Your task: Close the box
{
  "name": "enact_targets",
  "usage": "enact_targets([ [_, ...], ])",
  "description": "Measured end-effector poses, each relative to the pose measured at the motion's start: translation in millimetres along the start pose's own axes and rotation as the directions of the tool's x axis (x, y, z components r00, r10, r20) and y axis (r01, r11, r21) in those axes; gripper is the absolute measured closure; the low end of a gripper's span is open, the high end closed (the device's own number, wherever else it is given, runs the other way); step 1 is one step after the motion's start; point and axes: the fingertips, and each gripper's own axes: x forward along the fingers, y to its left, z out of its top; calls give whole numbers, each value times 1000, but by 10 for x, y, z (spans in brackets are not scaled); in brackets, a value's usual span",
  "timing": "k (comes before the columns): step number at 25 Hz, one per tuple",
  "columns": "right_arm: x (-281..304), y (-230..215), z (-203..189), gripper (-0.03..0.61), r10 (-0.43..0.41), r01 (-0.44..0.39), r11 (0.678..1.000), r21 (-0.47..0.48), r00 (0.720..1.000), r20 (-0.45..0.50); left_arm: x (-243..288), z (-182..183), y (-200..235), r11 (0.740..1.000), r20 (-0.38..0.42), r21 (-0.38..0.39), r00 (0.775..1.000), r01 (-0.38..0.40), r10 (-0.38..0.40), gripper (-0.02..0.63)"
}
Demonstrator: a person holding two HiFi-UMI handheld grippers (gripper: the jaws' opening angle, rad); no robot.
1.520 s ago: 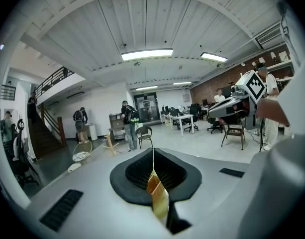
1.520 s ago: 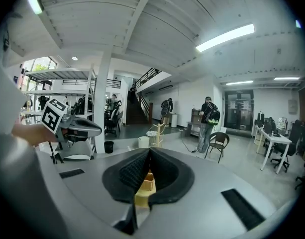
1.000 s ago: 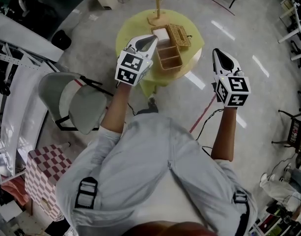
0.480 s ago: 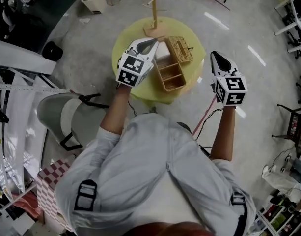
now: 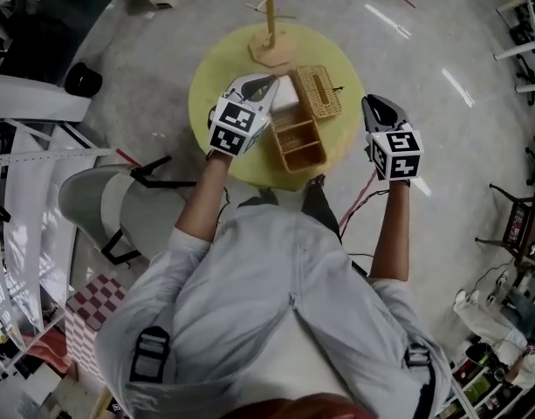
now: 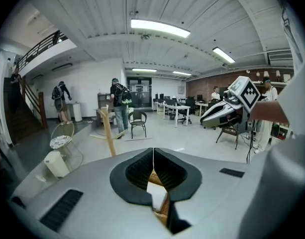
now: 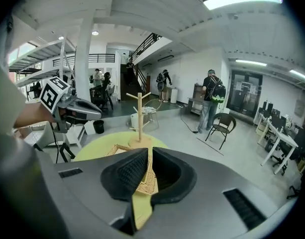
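Note:
A wicker box (image 5: 299,142) stands open on the round yellow table (image 5: 223,68), its lid (image 5: 318,90) tipped back to the far right. A white piece (image 5: 285,94) lies at the box's far end. My left gripper (image 5: 271,81) hovers over the box's left far corner, jaws shut and empty. My right gripper (image 5: 369,101) hangs at the table's right edge, right of the lid; its jaws are opening by a narrow gap with nothing between them. In the right gripper view the wicker box (image 7: 120,150) lies just beyond the right gripper (image 7: 149,151). The left gripper (image 6: 153,153) shows wicker below its tips.
A wooden branch stand (image 5: 270,24) rises at the table's far side. A grey folding chair (image 5: 110,203) stands left of the person, with a checkered box (image 5: 97,308) behind it. A red cable (image 5: 359,203) runs across the floor under the right arm. People and office chairs fill the room beyond.
Table and box have come nearer to me. Both grippers have closed in on the box, the right one moving left to the table's edge.

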Motion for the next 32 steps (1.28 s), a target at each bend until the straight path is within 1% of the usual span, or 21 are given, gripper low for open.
enact_targets([
  [4,454,-67,-215,524,75,-77,997,-28,995,-59,182,-274,66,999,-58,-40,998,-32,30,581],
  [8,867,-196,-408,499,136,-147,987,-72,981,-139,342,-426,146,994,-110,-82,992,-74,64,583],
  [12,1197,-279,-574,489,191,-226,965,-132,953,-233,410,-475,225,985,-143,-120,984,-125,107,581],
  [16,1467,-321,-891,479,235,-295,941,-165,921,-310,485,-692,192,975,-201,-151,971,-162,130,582],
  [19,1628,-355,-1170,471,258,-346,917,-198,894,-366,551,-793,166,968,-225,-166,963,-190,151,582],
  [22,1771,-357,-1412,468,267,-394,885,-250,867,-421,576,-907,146,957,-253,-184,952,-224,174,581],
  [27,2018,-338,-1656,468,271,-448,834,-321,841,-469,611,-1109,109,941,-293,-210,935,-266,199,582],
  [30,2094,-300,-1755,463,273,-483,796,-365,824,-496,580,-1186,77,933,-312,-219,926,-286,211,581],
  [32,2117,-281,-1801,464,277,-499,780,-378,817,-506,555,-1223,64,928,-321,-224,922,-297,218,581],
])
